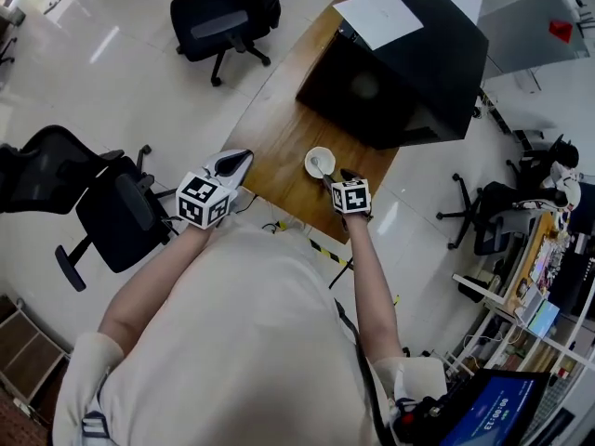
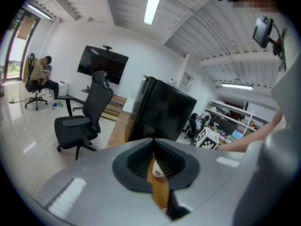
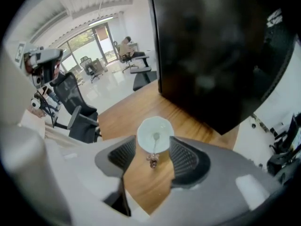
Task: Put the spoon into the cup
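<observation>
In cup, spoon, handle toward person

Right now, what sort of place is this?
Probably an open-plan office or lab: black swivel office chairs, a dark wall-mounted screen, and a long brown wooden table on a glossy pale floor.

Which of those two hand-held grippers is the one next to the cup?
The right gripper: its open jaws hang just beside the cup, which holds the spoon. The left gripper, shut, is farther off at the table edge.
</observation>
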Tool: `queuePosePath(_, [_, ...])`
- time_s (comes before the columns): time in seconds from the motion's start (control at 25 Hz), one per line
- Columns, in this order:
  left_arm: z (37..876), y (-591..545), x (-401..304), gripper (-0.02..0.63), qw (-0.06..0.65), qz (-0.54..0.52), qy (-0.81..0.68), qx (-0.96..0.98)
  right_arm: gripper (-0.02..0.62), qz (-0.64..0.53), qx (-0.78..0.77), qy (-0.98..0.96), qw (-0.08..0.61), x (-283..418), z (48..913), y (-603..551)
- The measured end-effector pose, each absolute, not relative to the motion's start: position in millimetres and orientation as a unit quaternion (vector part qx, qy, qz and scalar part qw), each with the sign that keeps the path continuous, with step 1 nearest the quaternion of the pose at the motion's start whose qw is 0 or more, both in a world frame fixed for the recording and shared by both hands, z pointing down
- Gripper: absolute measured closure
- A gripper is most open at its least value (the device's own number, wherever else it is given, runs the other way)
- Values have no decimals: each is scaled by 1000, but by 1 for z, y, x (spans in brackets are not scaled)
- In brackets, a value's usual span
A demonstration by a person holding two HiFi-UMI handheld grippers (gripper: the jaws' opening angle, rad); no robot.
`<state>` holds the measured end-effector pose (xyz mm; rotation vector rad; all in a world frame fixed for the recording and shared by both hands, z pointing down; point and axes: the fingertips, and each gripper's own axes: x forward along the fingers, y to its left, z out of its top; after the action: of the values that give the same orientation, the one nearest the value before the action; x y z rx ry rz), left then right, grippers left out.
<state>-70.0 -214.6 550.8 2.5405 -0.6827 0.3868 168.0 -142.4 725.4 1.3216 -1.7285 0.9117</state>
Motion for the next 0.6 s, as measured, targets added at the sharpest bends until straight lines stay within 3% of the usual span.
queuePosePath(0.16, [549, -222, -83, 604, 231, 144, -219, 937, 376, 335, 583, -676, 301, 160, 686, -148])
queuePosePath(0.36, [540, -231, -83, 604, 214, 144, -174, 950, 377, 282, 663, -680, 136, 148, 589, -157])
queuePosePath(0.6, [537, -243, -82, 604, 209, 147, -119, 960, 399, 202, 706, -678, 12, 118, 504, -156])
